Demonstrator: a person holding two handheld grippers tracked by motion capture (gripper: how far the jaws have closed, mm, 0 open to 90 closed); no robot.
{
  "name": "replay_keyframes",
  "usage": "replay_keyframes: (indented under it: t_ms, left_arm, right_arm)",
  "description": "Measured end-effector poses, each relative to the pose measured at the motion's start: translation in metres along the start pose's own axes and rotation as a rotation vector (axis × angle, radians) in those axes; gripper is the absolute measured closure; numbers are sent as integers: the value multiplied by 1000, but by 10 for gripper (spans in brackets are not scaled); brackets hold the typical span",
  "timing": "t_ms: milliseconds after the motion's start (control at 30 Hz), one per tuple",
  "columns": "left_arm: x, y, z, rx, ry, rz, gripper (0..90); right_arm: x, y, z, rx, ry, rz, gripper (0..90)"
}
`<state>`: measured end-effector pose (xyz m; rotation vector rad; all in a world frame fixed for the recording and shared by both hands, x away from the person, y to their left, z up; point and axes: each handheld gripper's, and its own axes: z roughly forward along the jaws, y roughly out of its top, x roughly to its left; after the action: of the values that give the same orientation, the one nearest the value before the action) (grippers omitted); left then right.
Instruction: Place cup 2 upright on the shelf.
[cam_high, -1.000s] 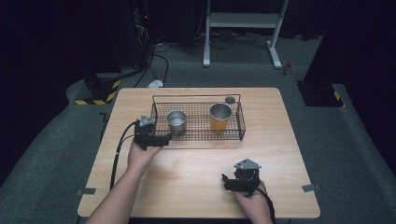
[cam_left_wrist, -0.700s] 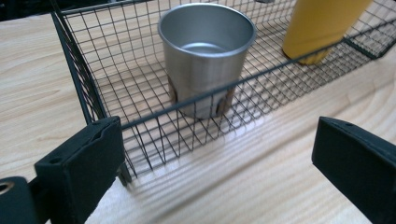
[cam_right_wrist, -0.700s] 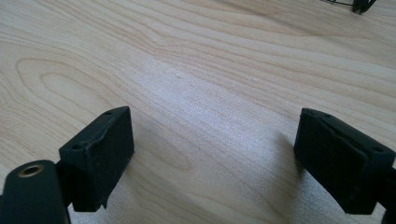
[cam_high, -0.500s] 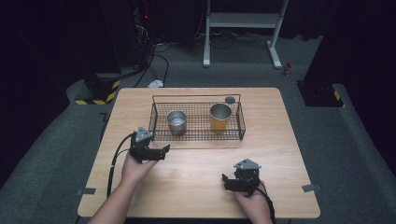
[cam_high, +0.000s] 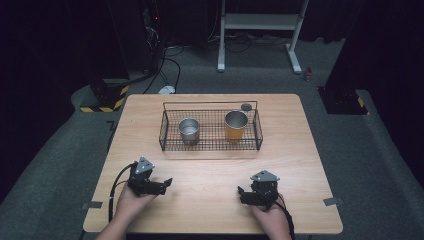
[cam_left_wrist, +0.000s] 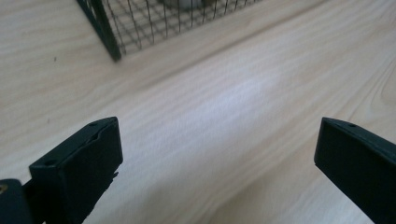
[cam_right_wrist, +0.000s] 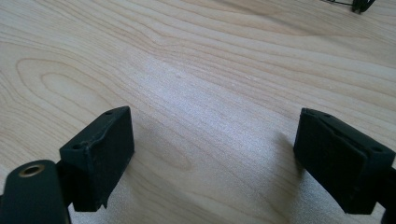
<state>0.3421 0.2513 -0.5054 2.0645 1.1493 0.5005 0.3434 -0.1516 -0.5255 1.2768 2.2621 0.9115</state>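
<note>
**Ana:** Cups first. Where do they stand?

**Ben:** Both are inside the black wire basket (cam_high: 210, 145) at the far middle of the light wooden table (cam_high: 210, 200): the short steel cup (cam_high: 189, 131) on the left, the taller orange cup (cam_high: 236, 125) on the right, well apart from each other.

**Ana:** And the tongs?

**Ben:** The left gripper (cam_high: 162, 184) sits low over the near left of the table, jaws wide with only bare wood between them; they have just been opening a little further. The right gripper (cam_high: 242, 194) rests at the near right, jaws also wide and holding nothing.

**Ana:** So which step is this?

**Ben:** I'd judge a rest, with both hands parked well short of the basket. Any next move calls for a reach forward and a lift over the basket's front wall.

**Ana:** Anything in the way?

**Ben:** The wire rim, mainly. 1 small dark round thing (cam_high: 245, 106) lies just behind the basket, out of the path.
</note>
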Motion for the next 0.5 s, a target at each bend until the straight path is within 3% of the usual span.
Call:
replay_keyframes:
  t_ms: [167,267,333,400,500]
  left_arm:
    - [1,-14,-3,31,22,33,10]
    - [3,-31,-3,50,49,65,13]
    - [8,-37,-4,42,30,6,16]
    - [10,-36,-3,46,52,-34,10]
    - [11,-37,-3,42,66,-51,10]
  right_arm:
    - [0,0,0,-1,0,1,121]
    - [0,0,0,-1,2,0,122]
    - [0,0,0,-1,2,0,122]
    - [0,0,0,-1,3,0,122]
    - [0,0,0,-2,3,0,122]
